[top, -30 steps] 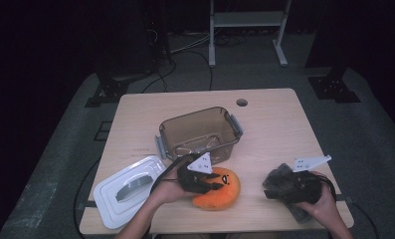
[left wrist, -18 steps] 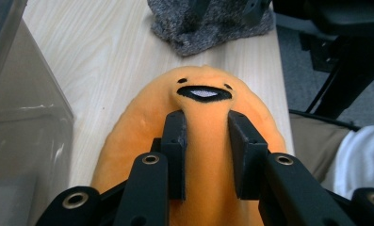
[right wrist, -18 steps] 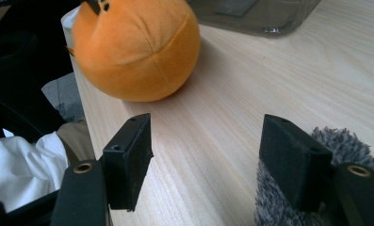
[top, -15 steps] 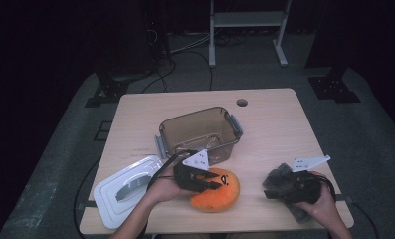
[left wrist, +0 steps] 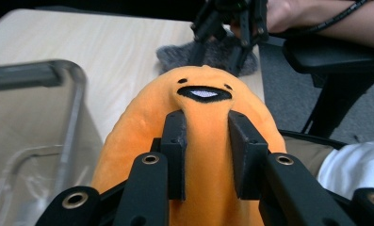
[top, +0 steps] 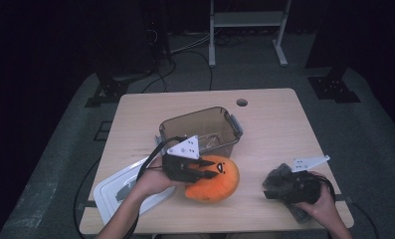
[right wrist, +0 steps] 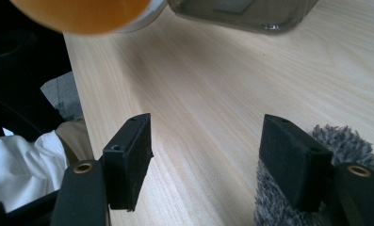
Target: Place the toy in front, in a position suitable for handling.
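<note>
orange plush (top: 216, 180) | face toward right gripper (top: 279, 186) | pinched lengthwise

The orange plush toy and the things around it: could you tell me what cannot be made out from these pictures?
- Underside of the orange plush toy: hidden by its own body in the high view, so contact with the table cannot be told.
- Grey furry thing: cut off by the right gripper view's edge; what it is stays unclear.
- White lid: partly covered by the left forearm, high view.
- Clear container: its contents are too small to tell.
</note>
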Motion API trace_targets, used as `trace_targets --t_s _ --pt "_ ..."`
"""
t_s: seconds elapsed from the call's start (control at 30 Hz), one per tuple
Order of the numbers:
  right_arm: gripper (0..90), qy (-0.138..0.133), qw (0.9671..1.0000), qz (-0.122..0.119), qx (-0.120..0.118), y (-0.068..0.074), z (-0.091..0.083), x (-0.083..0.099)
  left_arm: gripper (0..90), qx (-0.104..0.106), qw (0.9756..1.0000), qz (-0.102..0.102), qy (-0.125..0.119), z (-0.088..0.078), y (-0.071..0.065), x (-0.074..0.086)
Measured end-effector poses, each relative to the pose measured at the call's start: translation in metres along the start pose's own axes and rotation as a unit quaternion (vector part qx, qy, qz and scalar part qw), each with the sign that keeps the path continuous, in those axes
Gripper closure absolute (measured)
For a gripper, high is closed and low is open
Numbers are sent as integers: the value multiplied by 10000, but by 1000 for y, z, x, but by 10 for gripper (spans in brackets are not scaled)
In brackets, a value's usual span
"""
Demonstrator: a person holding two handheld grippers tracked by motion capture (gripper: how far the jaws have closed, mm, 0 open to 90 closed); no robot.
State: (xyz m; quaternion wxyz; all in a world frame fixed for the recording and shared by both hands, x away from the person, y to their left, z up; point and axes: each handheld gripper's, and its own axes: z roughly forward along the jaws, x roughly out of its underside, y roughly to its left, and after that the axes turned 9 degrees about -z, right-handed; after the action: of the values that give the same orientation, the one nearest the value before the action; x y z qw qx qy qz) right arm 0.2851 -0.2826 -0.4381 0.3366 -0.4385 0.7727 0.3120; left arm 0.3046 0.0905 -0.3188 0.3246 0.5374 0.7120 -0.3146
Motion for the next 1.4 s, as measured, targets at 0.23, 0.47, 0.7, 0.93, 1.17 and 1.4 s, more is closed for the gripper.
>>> trace_targets --t_s 0.23,0.47,0.7,0.93,1.17,1.4 --pt "335 -28 10000 14 -1 0 0 0 707 -189 9997 -46 -139 -17 7 -18" --pt "333 -39 10000 14 0 1 0 -1 706 -340 9992 -89 -188 -29 19 -30" --pt "333 -46 10000 34 3 0 -1 0 707 -469 9985 -170 -204 -39 35 -39" --pt "333 -76 10000 37 3 0 -2 0 706 -572 9974 -320 -307 -45 53 -44" --pt "333 -90 10000 35 -14 -1 -2 -1 706 -628 9965 -448 -331 -48 67 -47" --pt "333 -100 9999 38 -17 -2 -3 -1 705 -717 9953 -567 -320 -49 83 -47"
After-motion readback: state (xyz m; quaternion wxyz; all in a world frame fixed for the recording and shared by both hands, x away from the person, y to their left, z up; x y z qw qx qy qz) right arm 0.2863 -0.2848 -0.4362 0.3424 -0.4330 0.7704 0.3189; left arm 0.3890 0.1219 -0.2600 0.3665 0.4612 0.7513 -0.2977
